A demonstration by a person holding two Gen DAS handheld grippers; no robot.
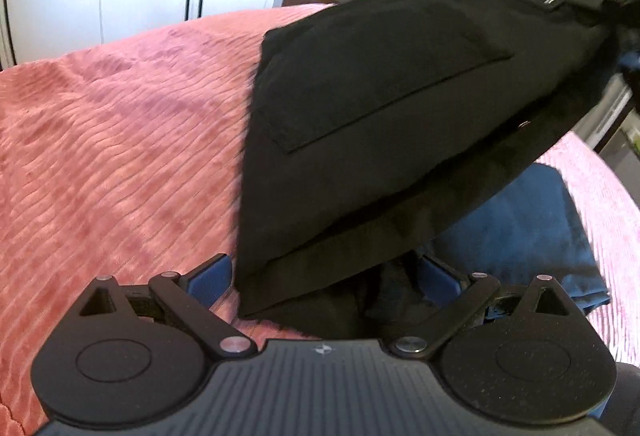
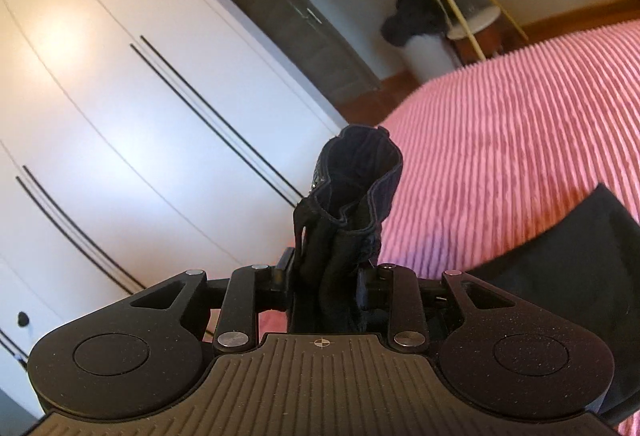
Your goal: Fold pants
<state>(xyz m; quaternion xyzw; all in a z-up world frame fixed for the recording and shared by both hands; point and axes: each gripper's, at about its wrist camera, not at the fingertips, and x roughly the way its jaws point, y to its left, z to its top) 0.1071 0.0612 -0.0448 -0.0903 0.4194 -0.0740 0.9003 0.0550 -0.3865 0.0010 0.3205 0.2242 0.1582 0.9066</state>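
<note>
Black pants [image 1: 380, 107] hang lifted above a pink ribbed bedspread [image 1: 120, 139], back pocket facing me, waistband at the upper right. My left gripper [image 1: 324, 280] stands wide open under the pants' lower folded edge, blue pads [image 1: 210, 278] apart, cloth draped between them. My right gripper [image 2: 326, 276] is shut on a bunched part of the pants [image 2: 352, 191], which sticks up between its fingers. More black cloth [image 2: 568, 248] hangs at the right in the right wrist view.
A folded dark blue garment [image 1: 528, 228] lies on the bed at the right. White wardrobe doors [image 2: 120, 115] stand beyond the bed. A white bin with dark clothes [image 2: 420, 23] and a small shelf stand on the floor behind.
</note>
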